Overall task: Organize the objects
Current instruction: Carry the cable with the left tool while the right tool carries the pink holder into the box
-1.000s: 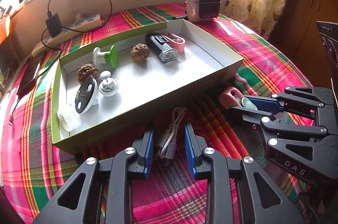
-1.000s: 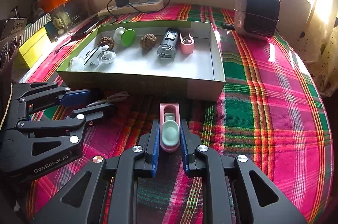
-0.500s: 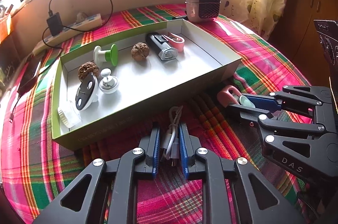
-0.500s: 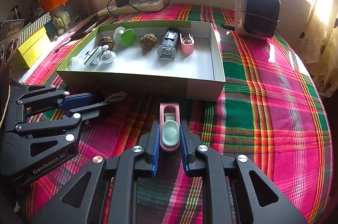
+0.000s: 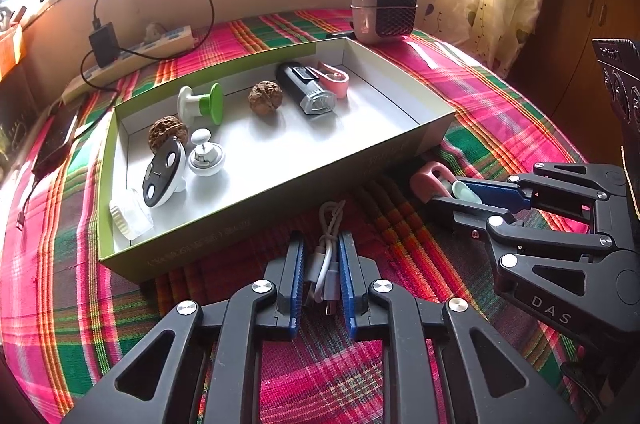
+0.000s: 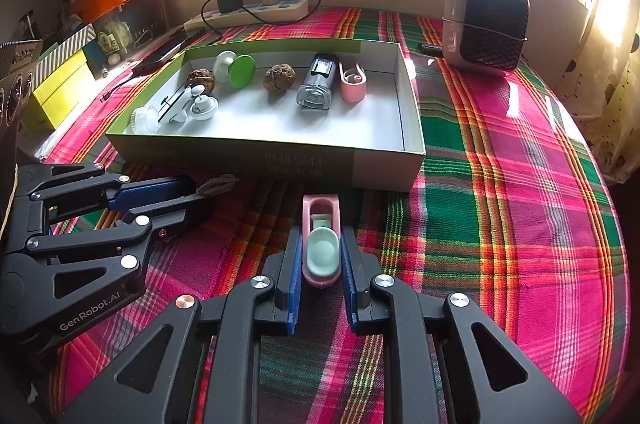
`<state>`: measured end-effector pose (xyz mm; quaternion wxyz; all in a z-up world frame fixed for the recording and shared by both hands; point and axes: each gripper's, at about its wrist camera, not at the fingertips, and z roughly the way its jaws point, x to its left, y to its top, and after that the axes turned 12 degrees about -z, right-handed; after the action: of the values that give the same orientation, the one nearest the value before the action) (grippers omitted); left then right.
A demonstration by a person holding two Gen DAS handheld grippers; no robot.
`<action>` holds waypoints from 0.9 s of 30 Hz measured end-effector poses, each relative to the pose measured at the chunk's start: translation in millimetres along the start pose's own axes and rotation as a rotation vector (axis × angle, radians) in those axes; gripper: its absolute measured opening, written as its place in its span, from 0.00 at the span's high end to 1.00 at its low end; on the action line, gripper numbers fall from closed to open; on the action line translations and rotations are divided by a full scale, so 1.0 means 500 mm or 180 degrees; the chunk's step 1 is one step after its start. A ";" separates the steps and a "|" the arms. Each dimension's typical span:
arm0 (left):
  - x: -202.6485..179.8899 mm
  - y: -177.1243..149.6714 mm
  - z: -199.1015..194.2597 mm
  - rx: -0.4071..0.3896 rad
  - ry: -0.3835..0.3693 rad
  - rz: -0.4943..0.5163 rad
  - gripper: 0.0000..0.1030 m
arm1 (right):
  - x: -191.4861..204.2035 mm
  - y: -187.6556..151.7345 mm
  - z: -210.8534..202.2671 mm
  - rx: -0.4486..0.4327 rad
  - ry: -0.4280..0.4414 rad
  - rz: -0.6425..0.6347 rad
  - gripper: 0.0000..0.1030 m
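My left gripper [image 5: 319, 244] is shut on a coiled white USB cable [image 5: 326, 260] lying on the plaid cloth just in front of the open green-and-white box [image 5: 436, 132]. My right gripper [image 6: 320, 238] is shut on a pink clip with a mint pad [image 6: 322, 244], also on the cloth before the box's near wall [image 6: 304, 164]. In the left wrist view the right gripper [image 5: 444, 190] holds the pink clip [image 5: 430, 178] to the right. In the right wrist view the left gripper [image 6: 200, 194] sits at the left.
The box holds two walnuts [image 5: 265, 97], a green-and-white knob [image 5: 202, 104], a black-and-clear device [image 5: 308, 90], another pink clip [image 5: 334, 76] and several small white items. A small heater [image 6: 486, 20] and a power strip [image 6: 248, 14] stand behind it.
My left gripper has closed on the white cable and moved slightly forward. My right gripper has stayed shut on the pink clip without moving.
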<state>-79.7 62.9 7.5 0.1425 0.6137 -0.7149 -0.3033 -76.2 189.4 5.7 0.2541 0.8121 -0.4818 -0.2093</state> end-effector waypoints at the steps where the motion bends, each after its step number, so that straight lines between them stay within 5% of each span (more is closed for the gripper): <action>1: 0.000 0.000 0.000 -0.0001 -0.0002 -0.0008 0.86 | -0.001 0.000 0.000 0.0001 -0.0002 -0.0003 0.82; 27: -0.009 0.024 -0.072 -0.0240 -0.0028 -0.0082 0.86 | -0.004 0.025 -0.055 -0.0204 0.0019 -0.0025 0.82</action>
<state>-67.6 58.6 43.2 0.1584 0.6158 -0.6956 -0.3346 -69.5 192.1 35.1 0.2806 0.8060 -0.4709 -0.2233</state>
